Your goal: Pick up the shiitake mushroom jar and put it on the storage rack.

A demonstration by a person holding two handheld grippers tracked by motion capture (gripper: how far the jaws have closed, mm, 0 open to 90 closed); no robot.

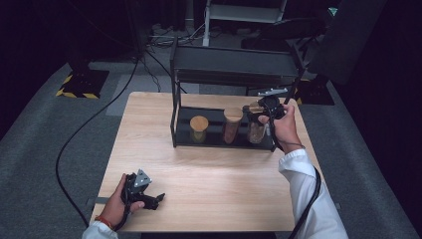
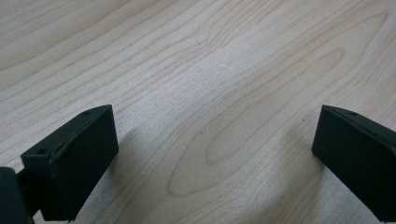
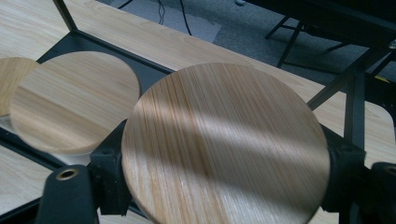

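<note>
**Jars on the rack, right claw on the right-hand one**

Rack in black metal is seen standing on the far half of the light wooden table, with a flat top shelf and a dark bottom tray. Three glass jars with round wooden lids are lined up on that tray: a short jar at the left, a taller middle jar with brownish contents, and a right jar at the tray's right end, partly hidden by the hand.

The right claw is held up at the top of the right jar by the person's right hand, white sleeve trailing back toward the near right corner of the table. In the right gripper view the wooden lid of that jar sits big and round between the two black jaws, one jaw pressed against each side of its rim, so the claw is clamped on the lid. The middle jar's lid can be spotted just to the left of it in that view, and a sliver of the third lid beyond that at the frame edge.

The left claw is parked at the near left of the table, well apart from the rack, gripped by the left hand. Its jaws are spread wide, with nothing but bare wood grain between them in the left gripper view, and they look to be low over the tabletop; whether they actually touch it can't be told.
</note>
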